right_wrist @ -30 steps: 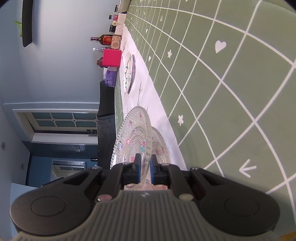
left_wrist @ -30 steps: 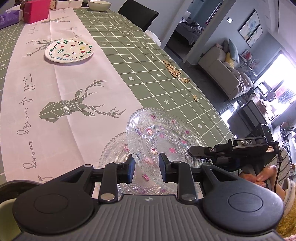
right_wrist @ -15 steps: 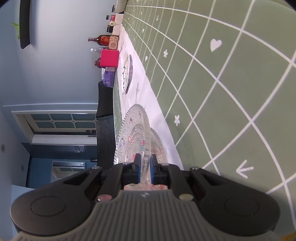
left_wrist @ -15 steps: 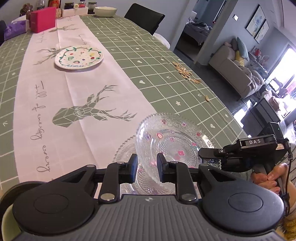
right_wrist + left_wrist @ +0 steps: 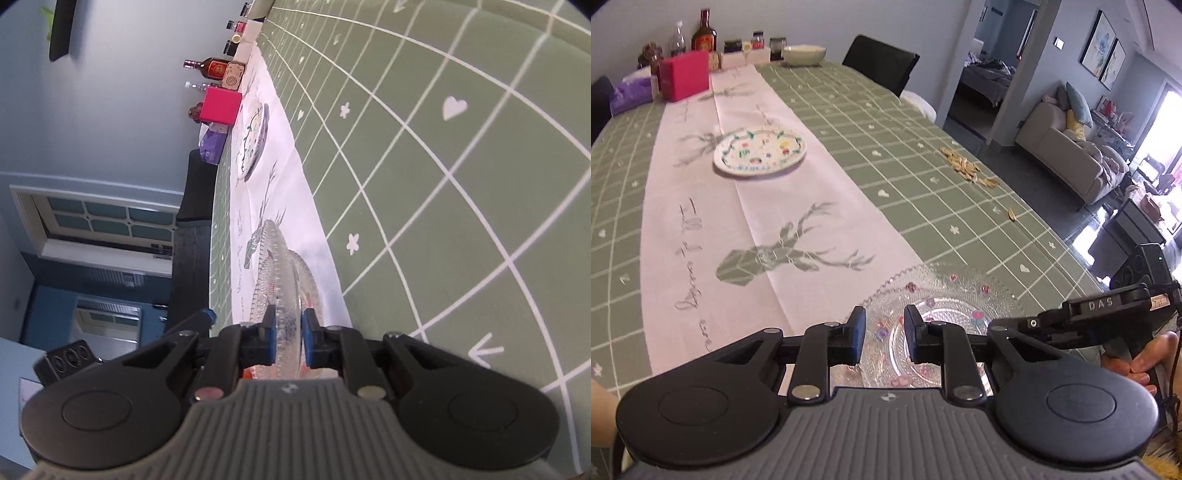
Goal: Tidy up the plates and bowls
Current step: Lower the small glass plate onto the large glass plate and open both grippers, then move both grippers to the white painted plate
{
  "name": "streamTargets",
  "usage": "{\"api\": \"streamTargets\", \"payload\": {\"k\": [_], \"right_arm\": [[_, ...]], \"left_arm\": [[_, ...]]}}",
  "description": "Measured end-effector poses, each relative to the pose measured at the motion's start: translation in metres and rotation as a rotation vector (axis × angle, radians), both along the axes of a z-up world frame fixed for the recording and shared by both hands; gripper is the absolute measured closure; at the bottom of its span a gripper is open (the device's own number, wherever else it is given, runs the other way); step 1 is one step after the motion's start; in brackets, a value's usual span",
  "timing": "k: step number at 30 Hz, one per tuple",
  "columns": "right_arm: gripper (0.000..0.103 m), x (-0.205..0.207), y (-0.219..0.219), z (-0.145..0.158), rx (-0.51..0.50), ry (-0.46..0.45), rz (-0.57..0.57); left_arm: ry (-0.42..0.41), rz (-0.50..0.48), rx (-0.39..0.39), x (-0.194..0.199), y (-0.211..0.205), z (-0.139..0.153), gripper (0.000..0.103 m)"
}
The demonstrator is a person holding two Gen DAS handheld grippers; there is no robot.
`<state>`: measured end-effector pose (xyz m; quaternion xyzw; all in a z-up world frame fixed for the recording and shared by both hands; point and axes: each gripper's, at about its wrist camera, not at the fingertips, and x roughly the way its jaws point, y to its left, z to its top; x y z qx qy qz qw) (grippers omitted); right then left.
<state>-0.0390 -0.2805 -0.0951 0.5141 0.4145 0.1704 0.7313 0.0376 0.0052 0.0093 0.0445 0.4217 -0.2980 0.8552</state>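
A clear glass plate with small coloured flowers lies nearly level at the near end of the pink runner. It lies over a second glass plate. My right gripper has the upper plate's rim between its blue pads; the jaws are opening slightly and the pads still touch the glass. From the left wrist view the right gripper reaches in at the plate's right rim. My left gripper hovers over the plate's near-left part, open by a narrow gap, holding nothing. A white painted plate sits farther up the runner.
A white bowl, bottles and jars line the table's far end, beside a pink box and a purple tissue pack. Scattered crumbs lie near the right edge. A black chair stands at the far right side.
The upper glass plate has tipped from slanted to nearly level and sunk onto the lower one. The left jaws narrowed a little. The right pads stand slightly wider apart.
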Motion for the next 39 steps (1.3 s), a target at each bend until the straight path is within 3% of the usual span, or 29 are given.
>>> {"api": "streamTargets", "payload": {"k": [11, 16, 21, 29, 34, 39], "right_arm": [[0.090, 0.012, 0.040, 0.037, -0.413, -0.106, 0.104], [0.086, 0.014, 0.056, 0.040, -0.514, -0.131, 0.118], [0.084, 0.014, 0.070, 0.044, -0.598, -0.149, 0.120], [0.069, 0.005, 0.105, 0.053, -0.855, -0.261, 0.140], [0.060, 0.004, 0.115, 0.052, -0.901, -0.276, 0.155], [0.048, 0.009, 0.101, 0.049, -0.747, -0.242, 0.148]], "left_arm": [[-0.032, 0.026, 0.005, -0.004, 0.007, 0.011, 0.078], [-0.071, 0.072, 0.027, -0.003, 0.012, 0.013, 0.078], [-0.113, 0.078, 0.065, -0.008, 0.009, 0.015, 0.067], [-0.150, 0.100, 0.113, -0.010, 0.009, 0.014, 0.062], [-0.150, 0.154, 0.110, -0.003, 0.021, 0.017, 0.062], [-0.092, 0.122, 0.052, 0.002, 0.027, 0.017, 0.062]]}}
